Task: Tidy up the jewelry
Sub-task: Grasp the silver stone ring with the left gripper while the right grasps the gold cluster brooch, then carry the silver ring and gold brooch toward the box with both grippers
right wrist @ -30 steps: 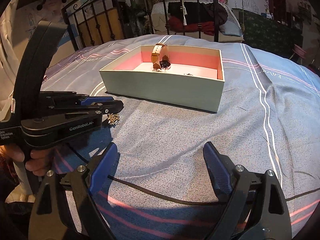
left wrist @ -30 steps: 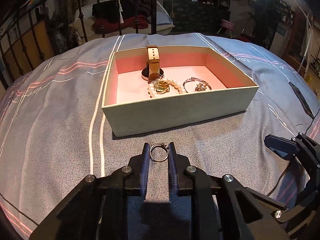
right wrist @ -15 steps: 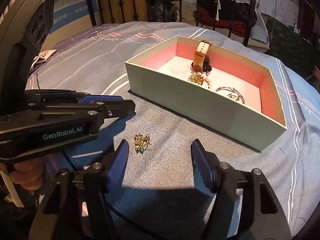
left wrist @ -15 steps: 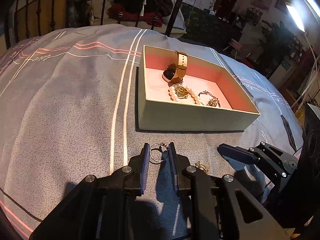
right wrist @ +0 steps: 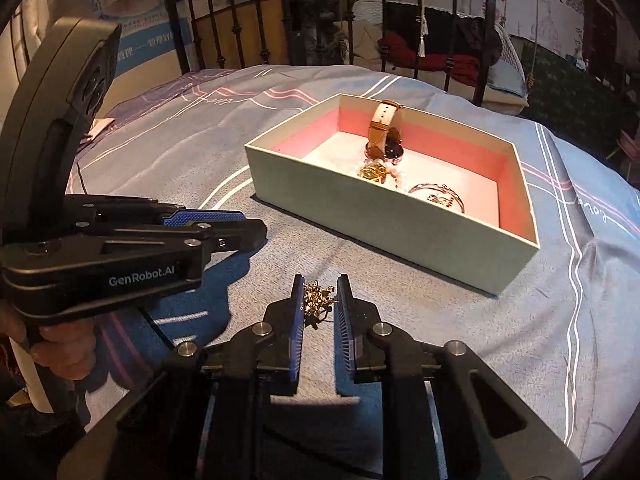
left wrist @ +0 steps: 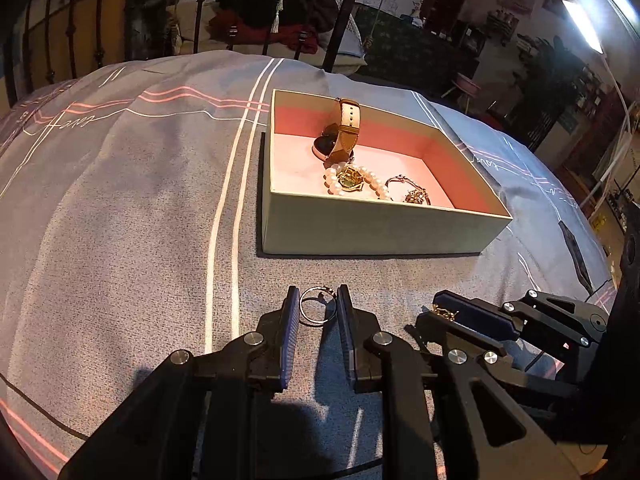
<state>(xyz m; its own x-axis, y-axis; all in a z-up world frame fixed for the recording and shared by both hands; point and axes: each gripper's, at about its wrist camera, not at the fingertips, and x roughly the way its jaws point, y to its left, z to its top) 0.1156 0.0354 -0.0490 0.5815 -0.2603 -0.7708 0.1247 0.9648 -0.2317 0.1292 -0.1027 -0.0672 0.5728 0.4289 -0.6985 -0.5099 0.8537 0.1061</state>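
A thin ring (left wrist: 316, 323) stands upright between the blue pads of my left gripper (left wrist: 318, 300), which is shut on it just above the bedspread. To its right, my right gripper (right wrist: 319, 286) has its jaws closing, pads against a small gold trinket (right wrist: 316, 300) that lies on the cover. In the left wrist view that trinket (left wrist: 444, 312) shows at the right gripper's tip. Beyond both stands the open box (left wrist: 376, 228) with a pink lining, holding a tan-strapped watch (left wrist: 344, 128), a pearl bracelet (left wrist: 372, 184) and a thin bangle (left wrist: 412, 192).
Everything rests on a grey bedspread (left wrist: 120, 220) with white and pink stripes. A black iron bed rail (right wrist: 280, 40) runs along the far edge, with cushions and dark clothes behind it. A person's hand (right wrist: 60, 352) grips the left tool's handle.
The right gripper's wide jaws came in around the gold trinket and closed on it. The left gripper kept the ring and rolled a little, so the box now sits further right.
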